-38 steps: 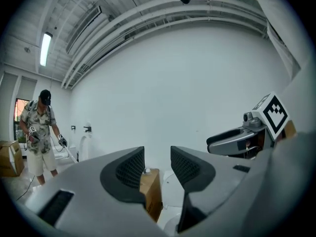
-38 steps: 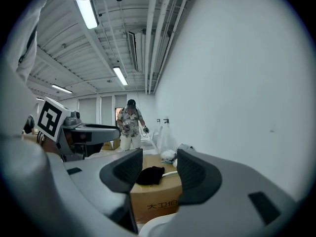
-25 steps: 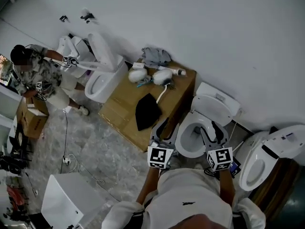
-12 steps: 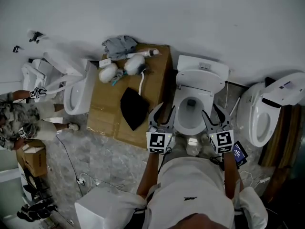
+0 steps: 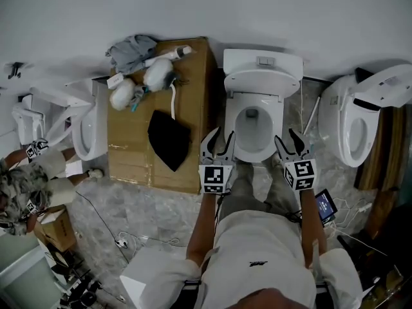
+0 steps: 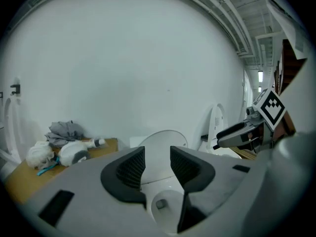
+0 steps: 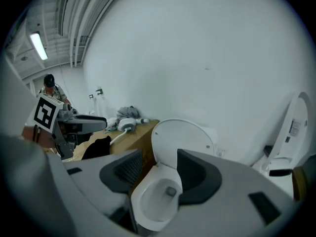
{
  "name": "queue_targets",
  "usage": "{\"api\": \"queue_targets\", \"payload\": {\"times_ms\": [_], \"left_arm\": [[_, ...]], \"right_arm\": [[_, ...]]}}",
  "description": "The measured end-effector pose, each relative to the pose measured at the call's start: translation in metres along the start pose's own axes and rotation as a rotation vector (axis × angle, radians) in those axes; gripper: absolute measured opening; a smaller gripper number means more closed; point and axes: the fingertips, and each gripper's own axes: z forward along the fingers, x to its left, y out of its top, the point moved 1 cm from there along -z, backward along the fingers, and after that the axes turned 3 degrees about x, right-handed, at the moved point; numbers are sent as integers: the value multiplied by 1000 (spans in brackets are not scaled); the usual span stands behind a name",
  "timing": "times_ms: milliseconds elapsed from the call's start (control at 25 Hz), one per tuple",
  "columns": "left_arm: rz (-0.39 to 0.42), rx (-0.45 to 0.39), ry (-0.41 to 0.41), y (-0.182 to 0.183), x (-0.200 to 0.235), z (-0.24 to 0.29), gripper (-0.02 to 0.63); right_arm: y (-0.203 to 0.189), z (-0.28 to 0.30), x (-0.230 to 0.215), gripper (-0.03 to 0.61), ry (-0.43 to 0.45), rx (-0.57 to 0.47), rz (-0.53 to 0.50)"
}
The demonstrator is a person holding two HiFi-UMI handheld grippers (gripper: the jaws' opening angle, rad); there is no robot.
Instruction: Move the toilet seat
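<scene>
Toilet seat (image 5: 261,82) upright, untouched — move not started. Left gripper (image 5: 220,140) closed, right gripper (image 5: 288,143) narrowly apart — both empty.

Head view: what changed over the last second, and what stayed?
The left hand-held gripper and right hand-held gripper came down to either side of the front of the toilet bowl, and the view swung to centre it. Neither took hold of anything. The lid stays raised.

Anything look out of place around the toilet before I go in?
Nothing wrong on the toilet itself. The cardboard box beside it carries loose clutter, and a lit phone lies on the floor.
</scene>
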Motion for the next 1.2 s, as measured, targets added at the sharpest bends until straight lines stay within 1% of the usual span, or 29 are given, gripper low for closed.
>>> {"api": "queue_targets", "payload": {"times_ms": [200,520,720,960,1200], "left_arm": [[-17,74,-32,-44,-2,20,176],[-38,166,-52,-106,-1,45,176],[-58,233,-49,-150,-2,60,176],[-80,309,-37,-202,-6,76,176],[-131,367,-18,-248,-11,85,178]], "right_arm": [[-49,17,-13,241,-32,76,90],[-114,42,-21,244,-46,158,175],[-155,56,-25,247,-49,216,241],[-197,77,-30,256,-27,268,248],[-246,96,-38,270,-30,325,311]]}}
